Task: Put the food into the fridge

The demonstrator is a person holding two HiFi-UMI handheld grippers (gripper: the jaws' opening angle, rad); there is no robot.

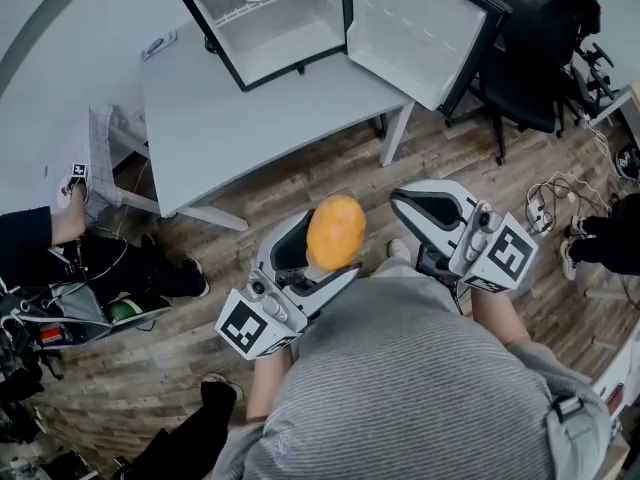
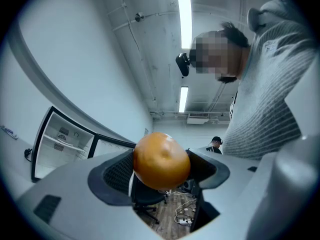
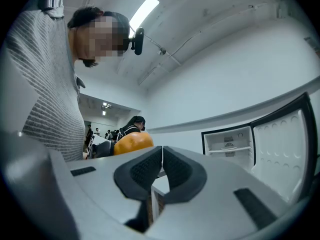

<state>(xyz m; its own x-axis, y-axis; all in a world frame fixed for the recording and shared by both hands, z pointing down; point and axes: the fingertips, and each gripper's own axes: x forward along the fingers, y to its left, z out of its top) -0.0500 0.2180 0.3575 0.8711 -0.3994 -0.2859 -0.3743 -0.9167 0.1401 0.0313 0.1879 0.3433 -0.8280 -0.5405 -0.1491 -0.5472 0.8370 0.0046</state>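
My left gripper (image 1: pixel 318 253) is shut on an orange (image 1: pixel 335 232), held up in front of the person's chest; the orange (image 2: pixel 161 160) fills the gap between the pads in the left gripper view. Beside it on the right, my right gripper (image 1: pixel 402 202) is shut with nothing in it, its pads meeting (image 3: pixel 161 168). The orange (image 3: pixel 132 142) shows past its left jaw. A small fridge (image 1: pixel 270 18) stands on the grey table (image 1: pixel 230 118) ahead, its door (image 1: pixel 415 28) swung wide to the right. Its white inside looks bare apart from a wire shelf.
A black office chair (image 1: pixel 535 53) stands right of the fridge door. Cables and a power strip (image 1: pixel 550 203) lie on the wood floor at the right. A seated person (image 1: pixel 90 258) and bags sit at the left. A white chair (image 1: pixel 105 158) stands by the table's left end.
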